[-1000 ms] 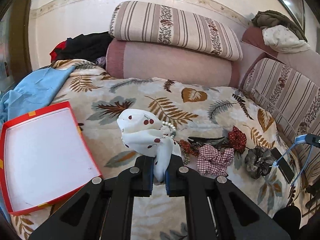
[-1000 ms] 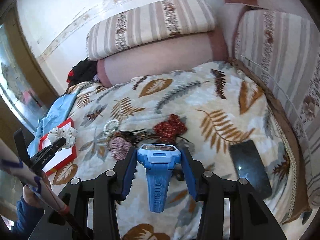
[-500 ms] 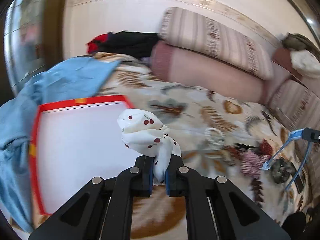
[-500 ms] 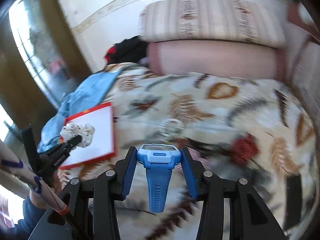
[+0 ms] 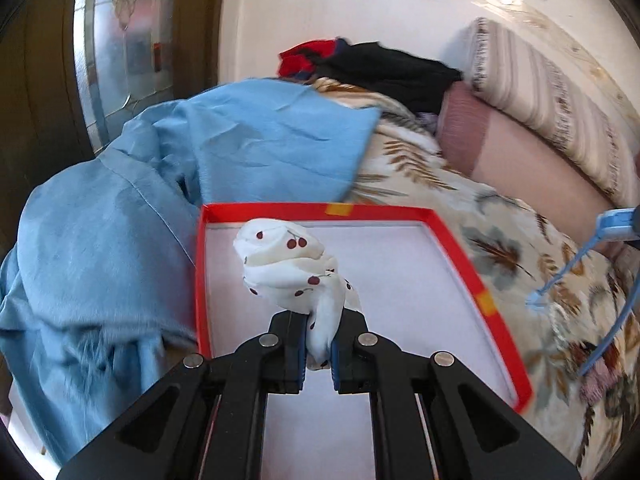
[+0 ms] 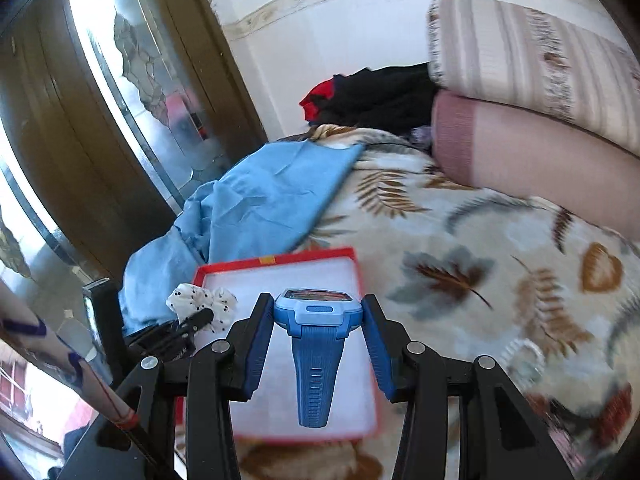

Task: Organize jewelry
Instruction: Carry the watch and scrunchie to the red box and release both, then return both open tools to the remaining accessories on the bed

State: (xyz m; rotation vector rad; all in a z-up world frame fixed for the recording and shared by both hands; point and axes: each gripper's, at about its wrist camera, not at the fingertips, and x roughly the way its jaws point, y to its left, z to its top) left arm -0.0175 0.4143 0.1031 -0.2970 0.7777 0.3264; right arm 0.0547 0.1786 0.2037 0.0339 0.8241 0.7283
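Blue watch (image 6: 318, 316) strap's far end blurred, cut off behind red tray (image 5: 460, 248)

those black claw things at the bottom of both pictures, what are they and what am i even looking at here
They are hand-held grippers: a person holds one in each hand, and each carries a wide-angle camera looking forward along its two fingers. So one picture is from the left gripper, the other from the right.

The left gripper is shut on a white scrunchie with cherry print. The right gripper is clamped on the case of a blue watch, its strap hanging down.

Both are held above a shallow red box with a white, empty inside. It lies on a leaf-patterned bedspread, next to a crumpled blue cloth. Behind are striped and pink bolster cushions and a pile of dark clothes. The right camera also catches the left gripper and the scrunchie at its lower left.
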